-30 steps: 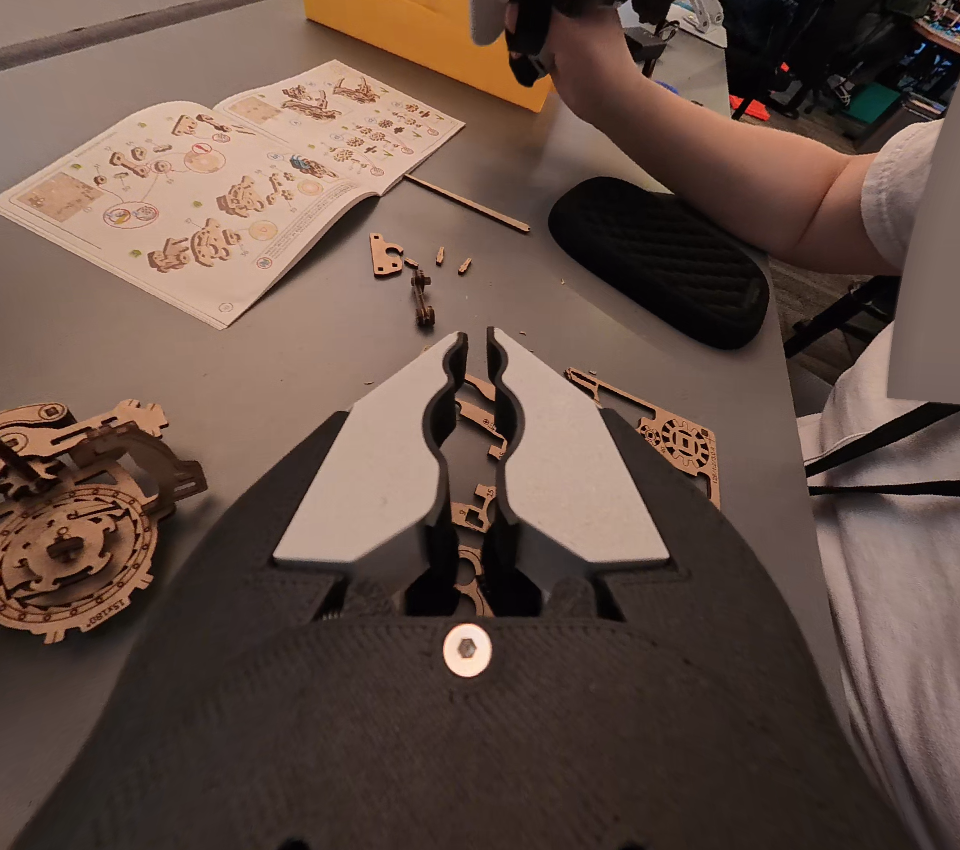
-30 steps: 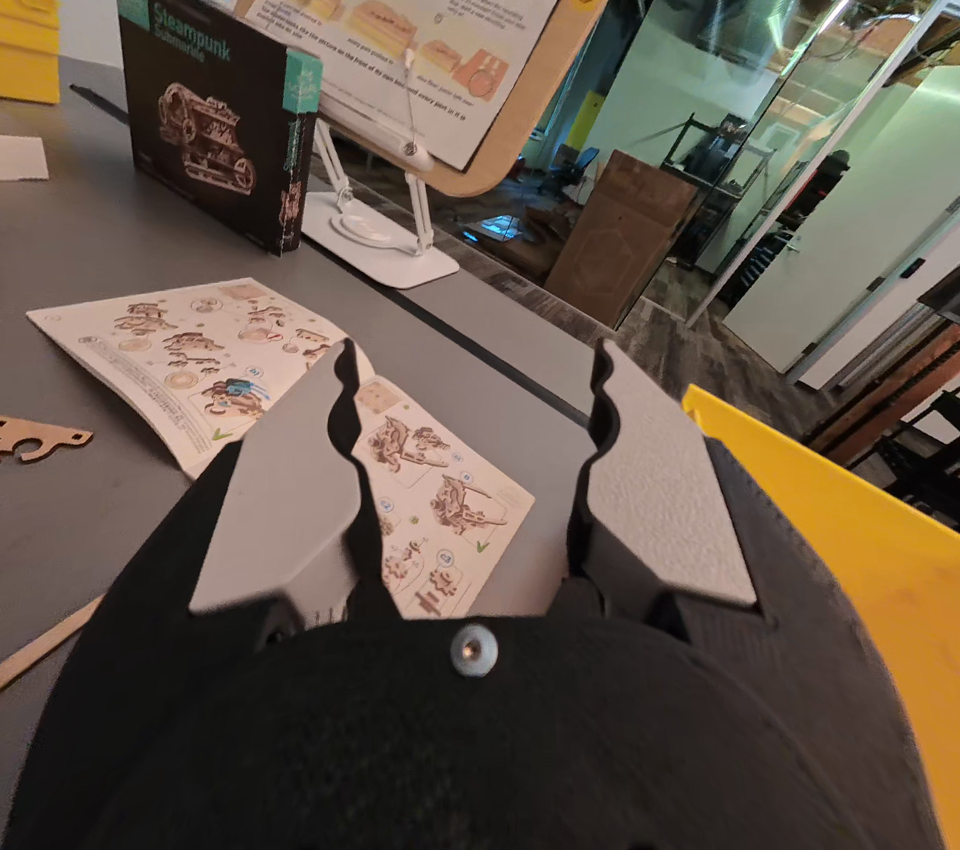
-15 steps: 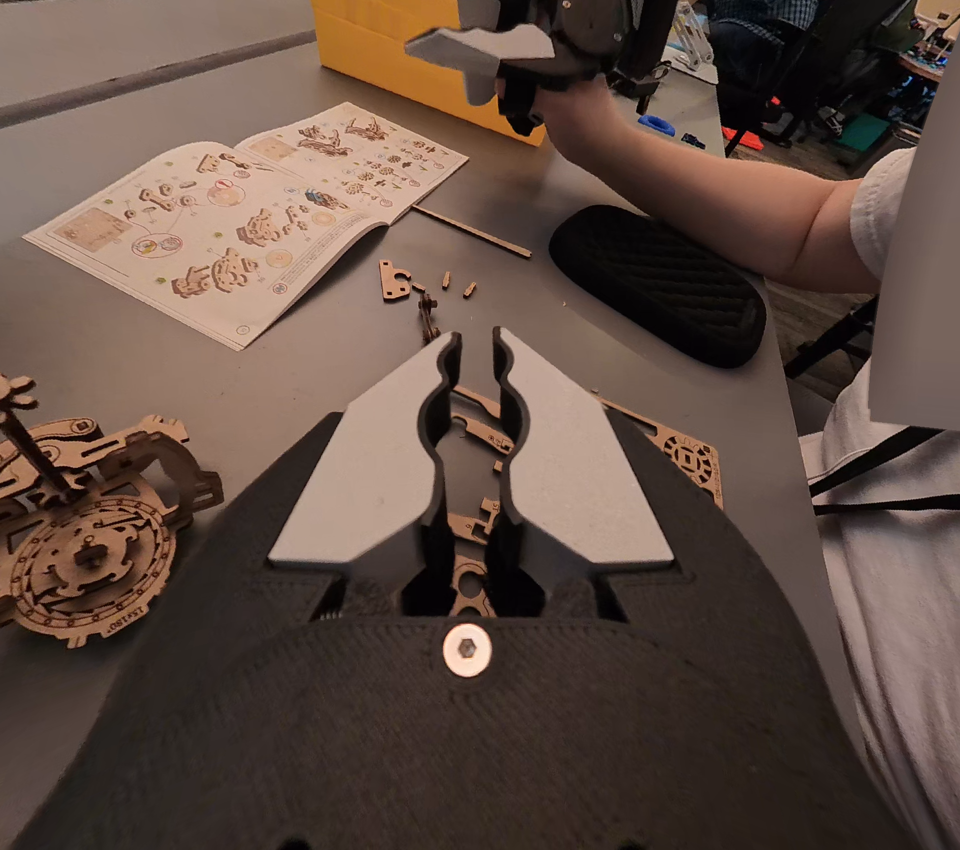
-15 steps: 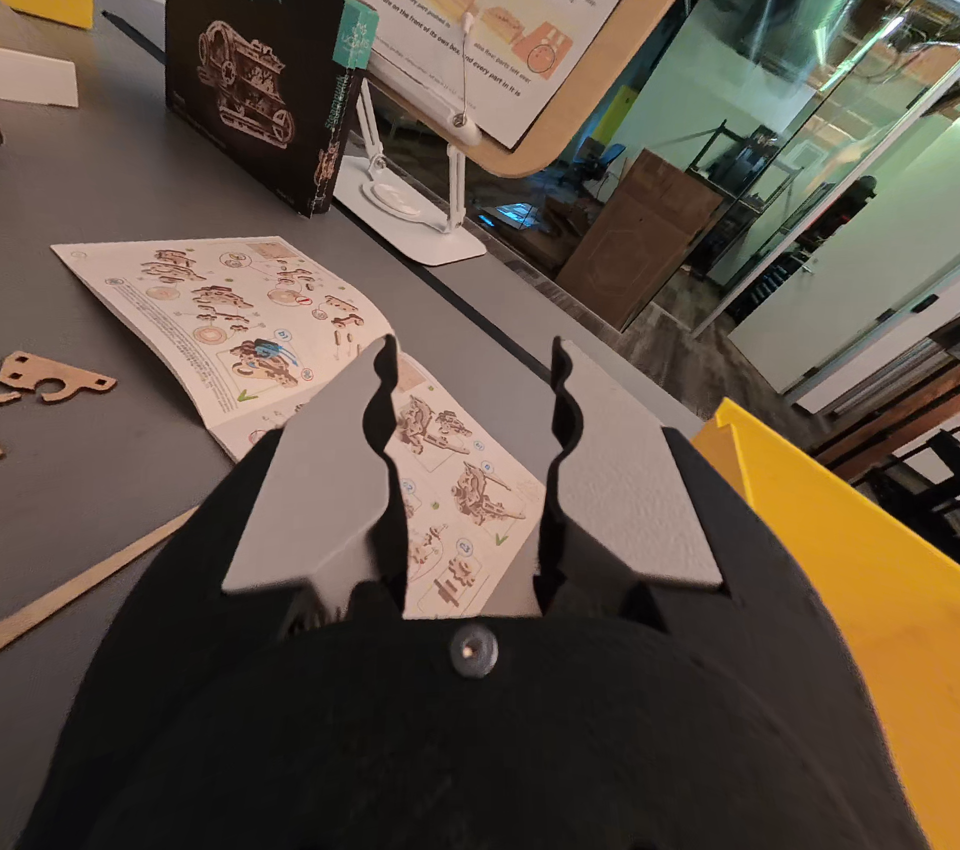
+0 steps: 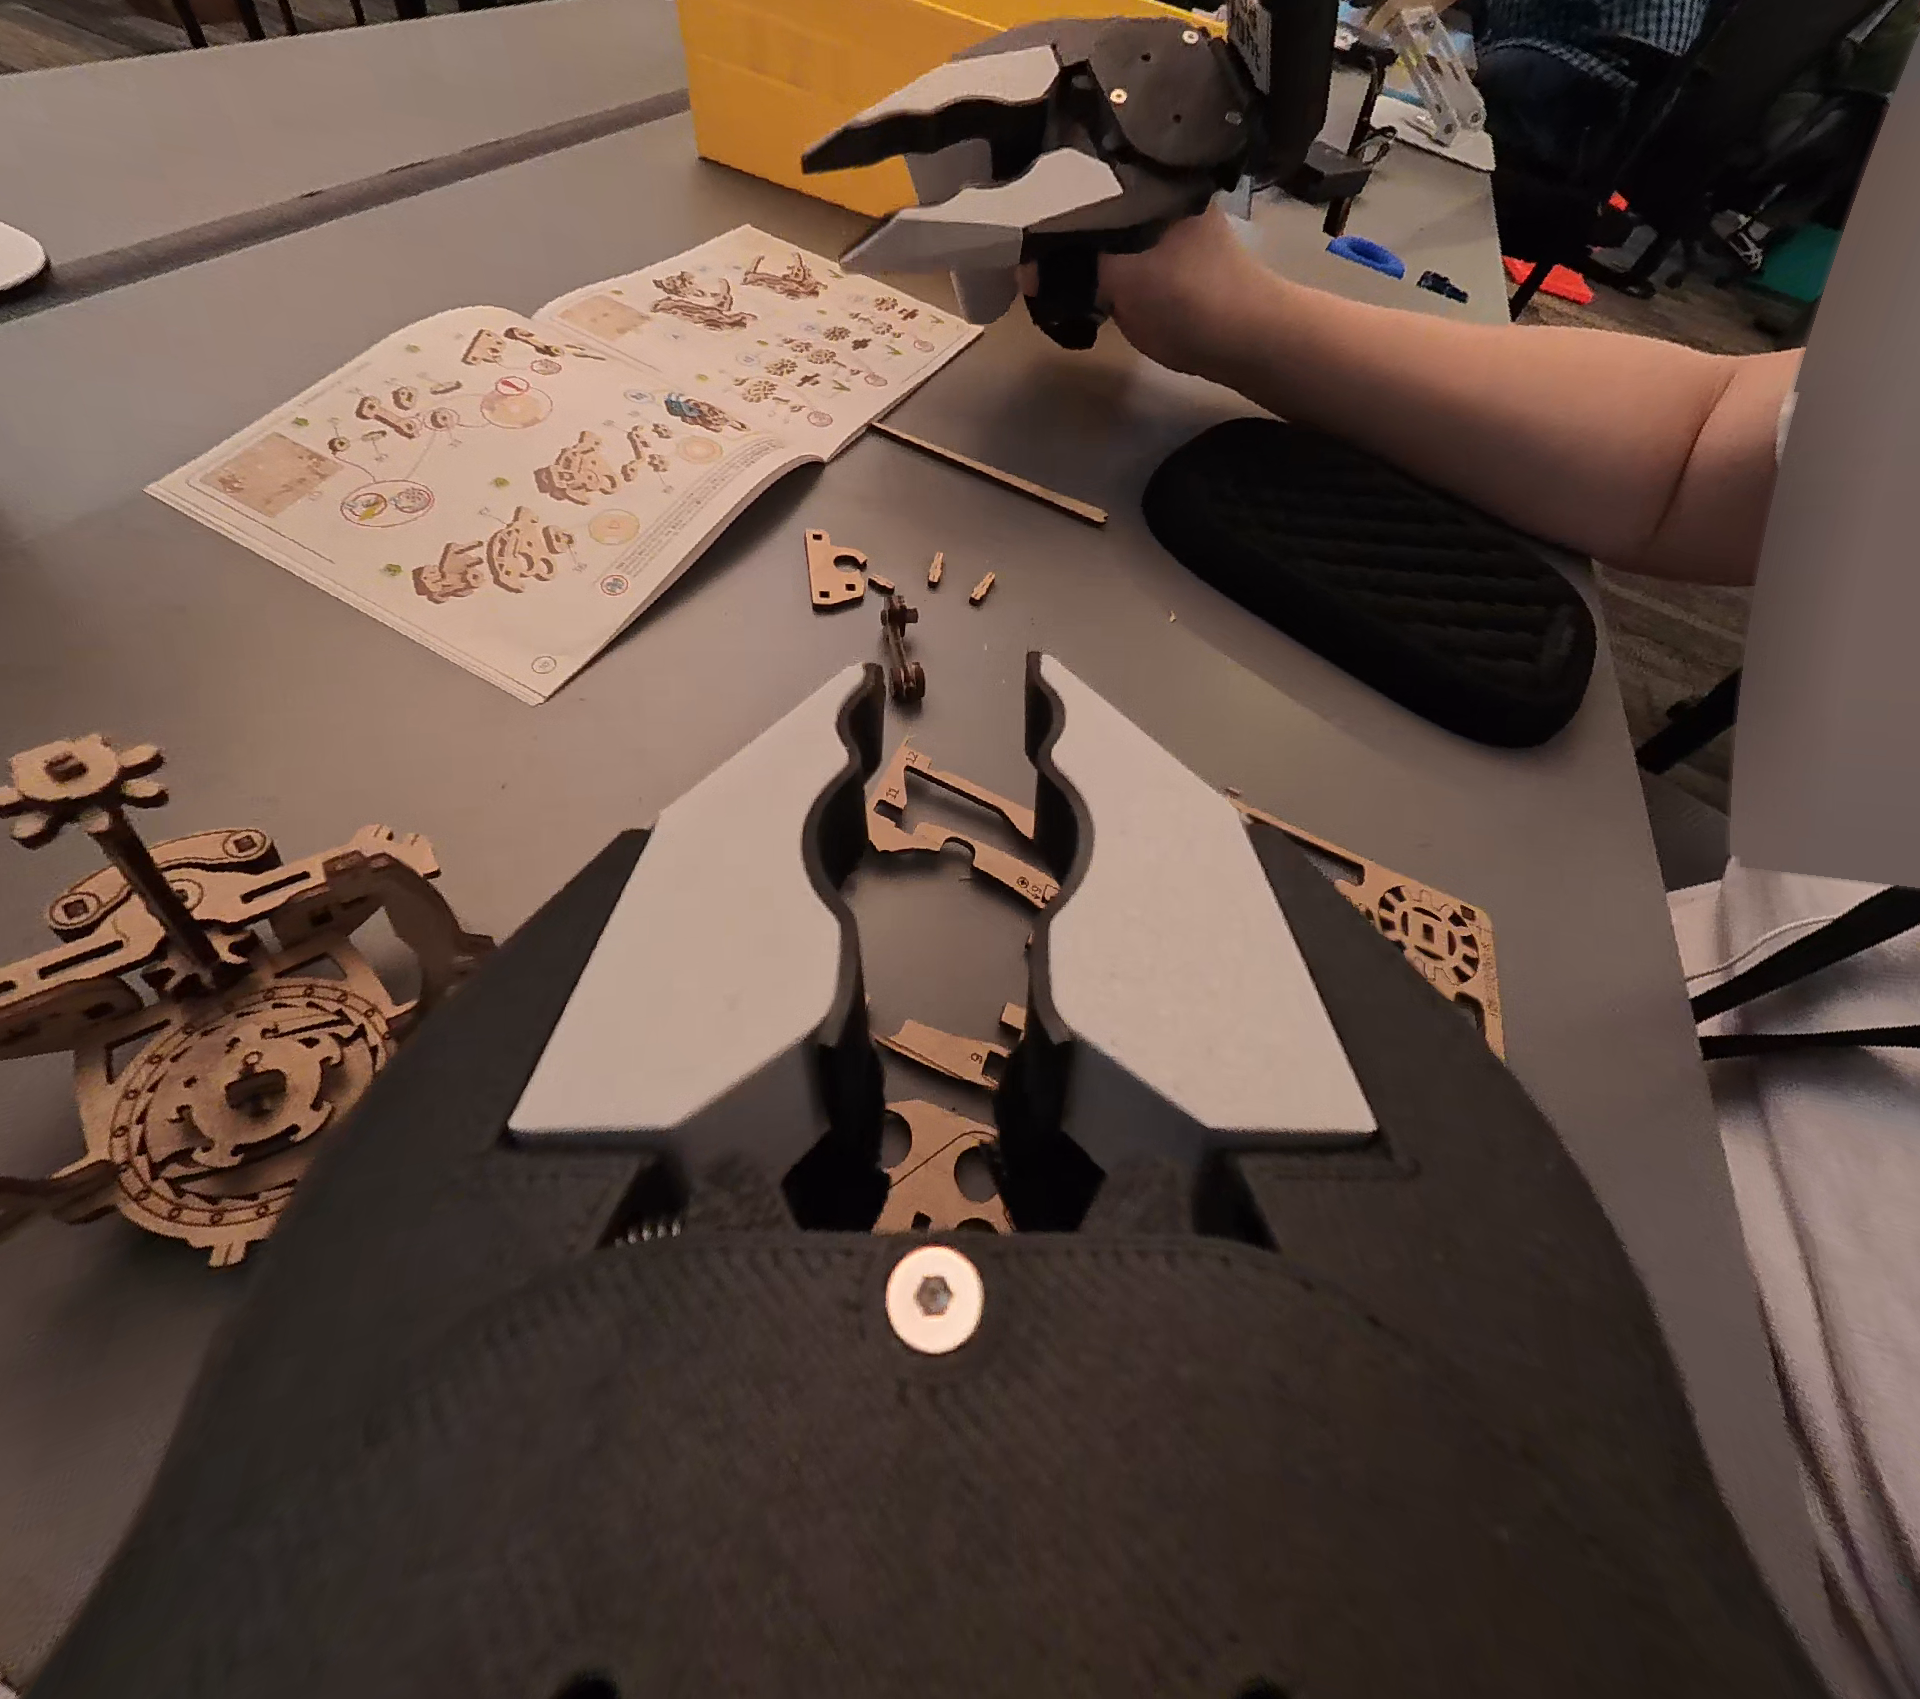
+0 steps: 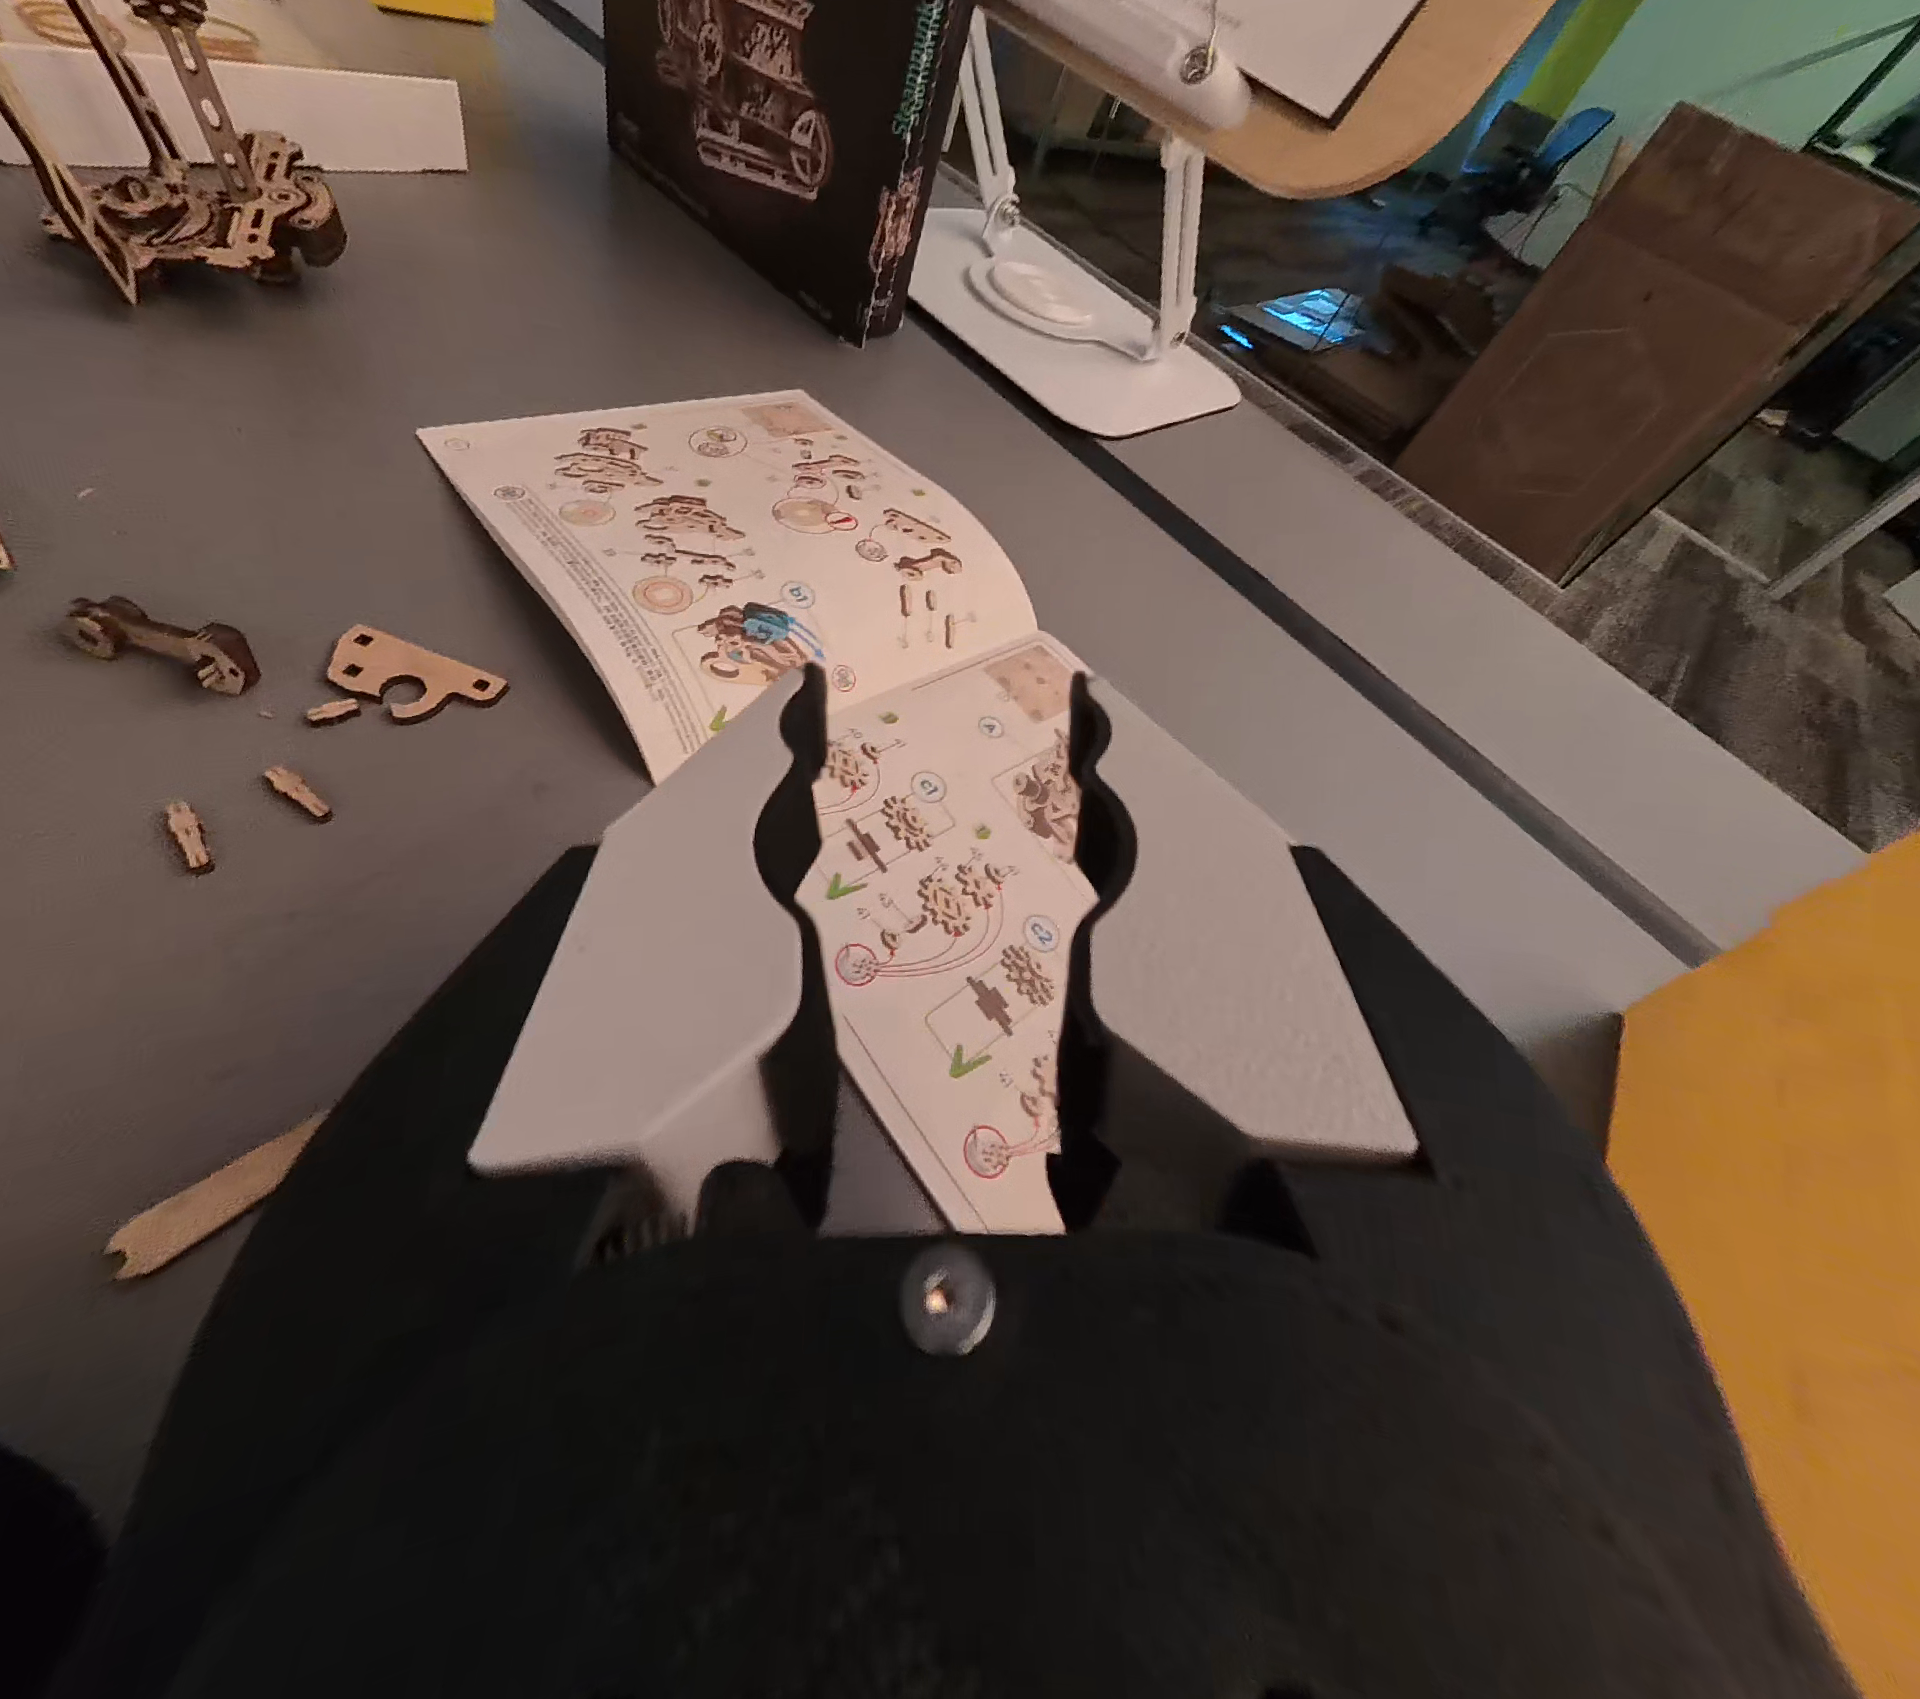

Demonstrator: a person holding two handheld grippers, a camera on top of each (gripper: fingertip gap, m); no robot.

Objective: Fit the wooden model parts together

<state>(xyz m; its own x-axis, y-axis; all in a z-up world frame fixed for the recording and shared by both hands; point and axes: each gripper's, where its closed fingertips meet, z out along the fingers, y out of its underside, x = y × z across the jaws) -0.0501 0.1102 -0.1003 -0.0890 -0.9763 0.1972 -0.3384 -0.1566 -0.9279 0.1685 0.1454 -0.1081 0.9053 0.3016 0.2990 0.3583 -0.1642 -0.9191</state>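
Upper right of the left wrist view, the right hand-held gripper (image 5: 831,210) has dropped lower, narrowed yet released. Low centre, the left hand-held gripper (image 5: 951,678) has parted wider, empty, over the cut-out wooden sheet (image 5: 1392,922), beside the geared wooden model (image 5: 197,1015).

— What wooden parts do you have on the table?

— Your half-built geared assembly (image 5: 197,1015) stands at the left. A flat bracket (image 5: 831,571), a small linkage (image 5: 902,647) and two tiny pegs (image 5: 958,577) lie loose beside the booklet; a cut-out sheet (image 5: 1413,927) lies at the right.
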